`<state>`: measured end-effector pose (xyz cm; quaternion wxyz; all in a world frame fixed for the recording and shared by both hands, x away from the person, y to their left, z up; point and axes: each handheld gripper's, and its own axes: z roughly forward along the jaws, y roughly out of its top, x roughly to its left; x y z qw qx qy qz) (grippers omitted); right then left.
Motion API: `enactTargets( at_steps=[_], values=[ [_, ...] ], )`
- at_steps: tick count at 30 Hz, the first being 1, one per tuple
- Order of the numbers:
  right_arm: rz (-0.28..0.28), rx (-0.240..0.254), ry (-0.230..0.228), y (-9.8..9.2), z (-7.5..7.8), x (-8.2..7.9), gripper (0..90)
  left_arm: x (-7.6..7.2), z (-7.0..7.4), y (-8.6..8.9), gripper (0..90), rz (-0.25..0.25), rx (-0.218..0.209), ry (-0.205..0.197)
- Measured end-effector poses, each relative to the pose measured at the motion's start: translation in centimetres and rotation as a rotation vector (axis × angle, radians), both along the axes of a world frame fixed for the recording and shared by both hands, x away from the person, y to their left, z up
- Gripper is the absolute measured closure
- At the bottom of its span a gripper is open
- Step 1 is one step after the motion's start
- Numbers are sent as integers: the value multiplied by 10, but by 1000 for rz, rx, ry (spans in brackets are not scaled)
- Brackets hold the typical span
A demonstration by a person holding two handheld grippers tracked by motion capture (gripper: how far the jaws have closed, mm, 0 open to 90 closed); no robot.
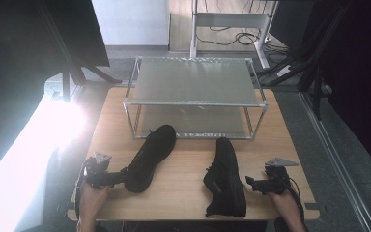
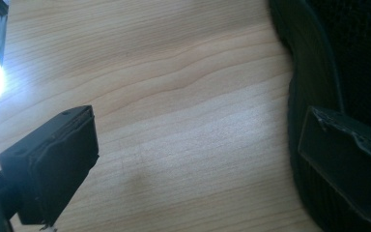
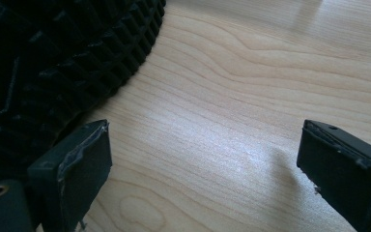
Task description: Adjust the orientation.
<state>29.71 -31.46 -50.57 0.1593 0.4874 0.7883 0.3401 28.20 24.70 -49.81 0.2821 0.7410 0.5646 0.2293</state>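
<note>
Seen from above: a light wooden counter with two black shoes and a two-tier metal rack at the far middle, its frosted shelves bare. Left shoe lying at an angle, toe pointing far and slightly right toward the near edge of the rack, heel at the near left. Right shoe lying on its side near the right half of the counter, toe toward the far side, heel close to the near edge, sole turned to the right. Left gripper held in a hand at the near left corner, jaws pointing right and reaching the heel of the left shoe. In the left gripper view, jaws wide apart, gripping nothing: one jaw over bare wood, the other in front of the shoe's dark mesh side, touching or just beside it, hard to tell which. Right gripper held in the other hand at the near right, jaws pointing left toward the right shoe, just beside it. In the right gripper view, jaws also spread wide with bare wood between them and nothing held; studded black sole of the right shoe just past one jaw, close but apparently not clamped. Strong glare from a bright light beyond the left edge of the counter.
</note>
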Motion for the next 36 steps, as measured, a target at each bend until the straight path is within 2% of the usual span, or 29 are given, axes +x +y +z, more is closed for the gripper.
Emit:
enactTargets(
  at_steps=[7, 11, 19, 26, 36],
  values=[
    [-3, 0, -2, 0, 0, 0, 56, -1, 0, -2, 35, -17, -24, 13],
    [-4, 1, -2, 0, 0, 0, 57, -3, 0, -10, 36, -45, -18, 21],
    [-3, 2, -3, 0, 1, 0, 57, -9, 1, -19, 49, -68, -7, 23],
    [0, 1, -4, 0, 1, 0, 57, -14, 1, -35, 47, -122, 11, 32],
    [0, 3, -6, 0, 1, 0, 57, -17, 2, -65, 40, -195, 26, 24]
  ],
)
